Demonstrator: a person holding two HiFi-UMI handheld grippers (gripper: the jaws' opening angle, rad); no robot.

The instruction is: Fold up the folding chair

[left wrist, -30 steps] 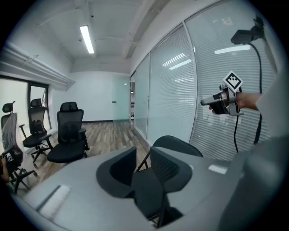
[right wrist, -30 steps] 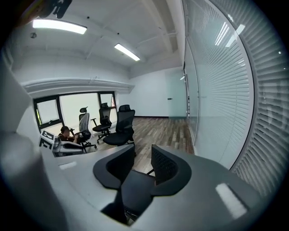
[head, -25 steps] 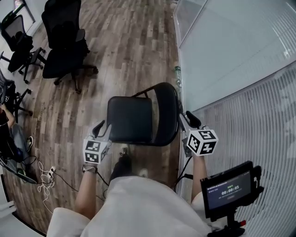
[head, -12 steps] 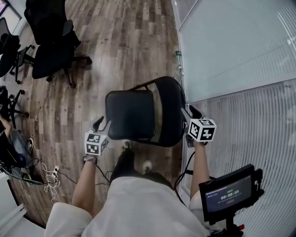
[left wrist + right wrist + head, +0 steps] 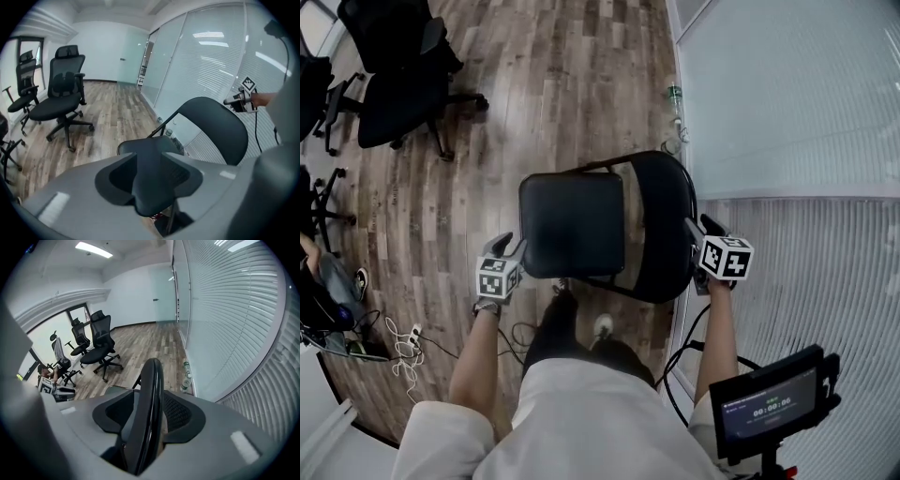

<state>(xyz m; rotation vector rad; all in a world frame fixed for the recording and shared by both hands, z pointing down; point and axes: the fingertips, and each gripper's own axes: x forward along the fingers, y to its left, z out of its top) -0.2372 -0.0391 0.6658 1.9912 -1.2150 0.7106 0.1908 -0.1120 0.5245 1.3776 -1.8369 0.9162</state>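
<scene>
The black folding chair stands unfolded on the wood floor, seat (image 5: pixel 572 225) flat and backrest (image 5: pixel 666 225) to its right. My left gripper (image 5: pixel 508 249) is at the seat's near left corner. In the left gripper view that gripper (image 5: pixel 151 179) has the seat's edge (image 5: pixel 150 157) between its jaws, which have just been opening. My right gripper (image 5: pixel 701 231) is at the backrest's near rim. In the right gripper view the rim (image 5: pixel 151 390) stands edge-on inside that gripper (image 5: pixel 149 420), with gaps on both sides; these jaws have just been opening too.
Black office chairs (image 5: pixel 394 84) stand at the far left. A glass wall with blinds (image 5: pixel 787 94) runs along the right, with a bottle (image 5: pixel 675 94) at its foot. Cables (image 5: pixel 398 342) lie on the floor at near left. A small screen (image 5: pixel 764 403) hangs at near right.
Both grippers have come down and closer to the chair: the left onto the seat's corner, the right onto the backrest's rim. The chair has not moved.
</scene>
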